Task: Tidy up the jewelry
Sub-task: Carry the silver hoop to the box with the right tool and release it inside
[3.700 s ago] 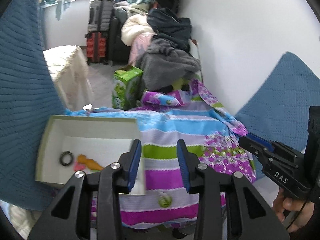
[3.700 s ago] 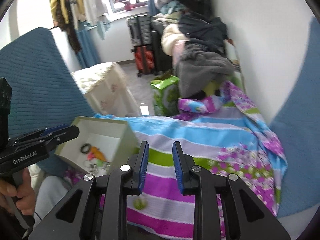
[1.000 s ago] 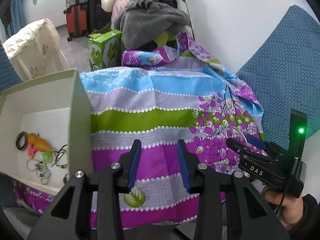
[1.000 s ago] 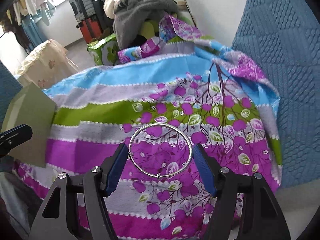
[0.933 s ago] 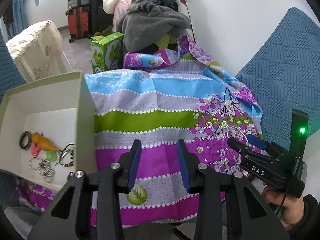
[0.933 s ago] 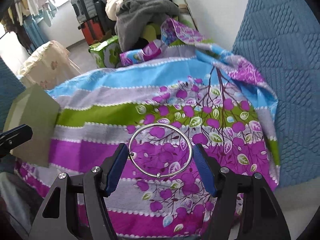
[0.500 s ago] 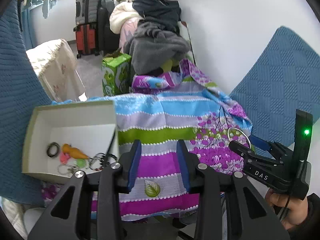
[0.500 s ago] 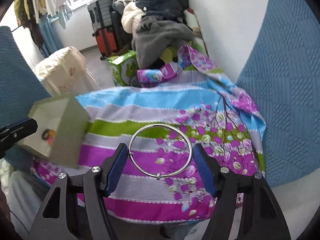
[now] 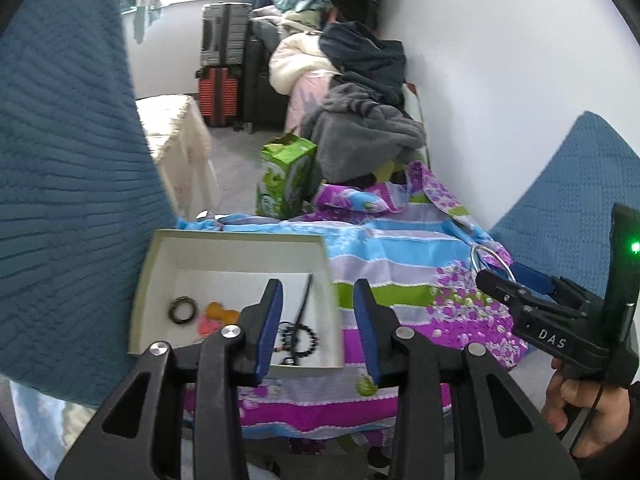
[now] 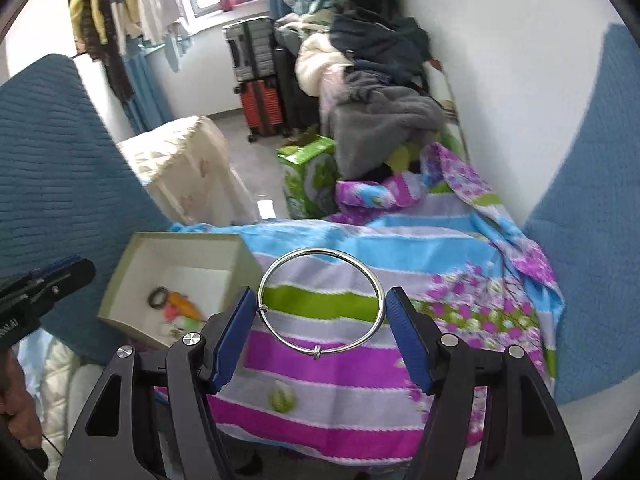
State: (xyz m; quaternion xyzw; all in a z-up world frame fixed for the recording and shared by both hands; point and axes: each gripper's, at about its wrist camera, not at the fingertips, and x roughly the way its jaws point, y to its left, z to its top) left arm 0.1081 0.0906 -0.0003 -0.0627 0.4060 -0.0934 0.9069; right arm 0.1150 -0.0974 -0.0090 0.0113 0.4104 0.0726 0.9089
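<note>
while lifting away from the striped cloth [image 10: 320, 360], holding the silver bangle [image 10: 322, 302] tight between both blue pads of the right tool [image 10: 322, 312]. hanging in the air now, no longer lying on the flowered part of the cloth as a few seconds ago. keeping the left tool [image 9: 318, 320] partly open with nothing between its pads, hovering over the near edge of the white box [image 9: 160, 248]. sitting higher and farther back than a second ago, so showing more of the room and the whole box. already resting inside the box: a dark ring [image 9: 183, 310], an orange piece [image 9: 218, 312] and a black bead bracelet [image 9: 298, 338]. probably meaning the pick is done and the carry to the box comes next. still needing a move to the left and a gentle drop inside.
</note>
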